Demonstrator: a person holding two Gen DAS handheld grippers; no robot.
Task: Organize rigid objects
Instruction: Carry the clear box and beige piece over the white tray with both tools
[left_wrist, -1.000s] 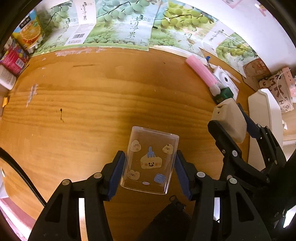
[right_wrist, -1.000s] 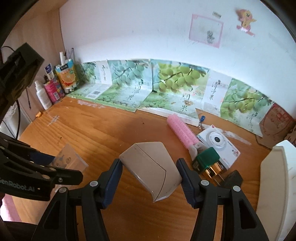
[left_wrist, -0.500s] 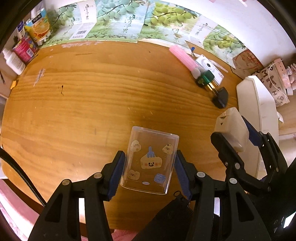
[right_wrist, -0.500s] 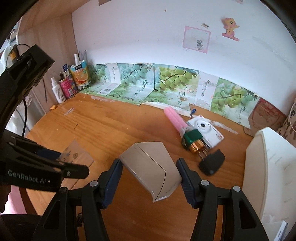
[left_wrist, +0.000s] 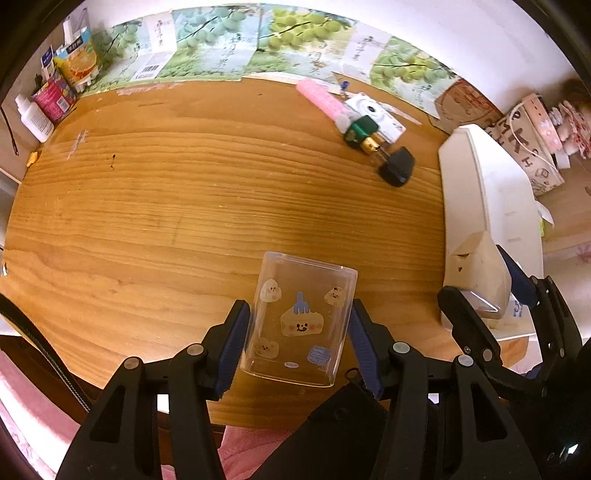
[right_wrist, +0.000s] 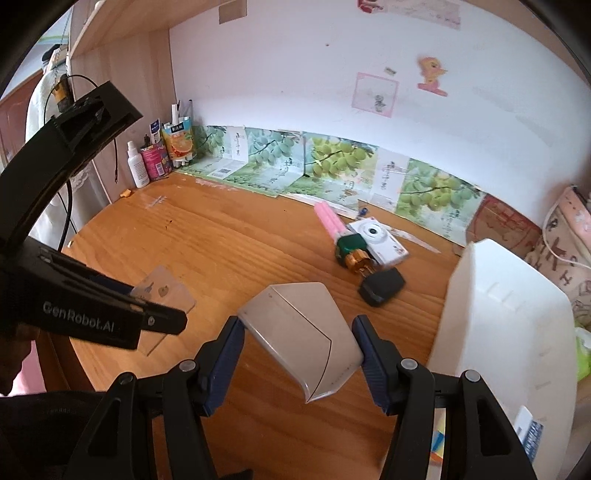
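My left gripper (left_wrist: 299, 332) is shut on a clear plastic box with cartoon stickers (left_wrist: 301, 319), held above the near edge of the wooden desk (left_wrist: 184, 206). The same box shows in the right wrist view (right_wrist: 162, 291). My right gripper (right_wrist: 299, 350) is shut on a beige angular case (right_wrist: 303, 332), held above the desk beside the white bin (right_wrist: 498, 321). In the left wrist view the beige case (left_wrist: 476, 273) sits in front of the white bin (left_wrist: 484, 192).
A pink roller (left_wrist: 319, 98), white camera (left_wrist: 373, 112), green and gold bottle (left_wrist: 364, 134) and black cap (left_wrist: 397, 170) lie at the back right. Bottles and cartons (left_wrist: 55, 96) stand at the back left. Grape-print cardboard (left_wrist: 258, 55) lines the wall.
Both grippers have pulled back and up from the desk with their objects still held. The right gripper has moved right, nearer the white bin.
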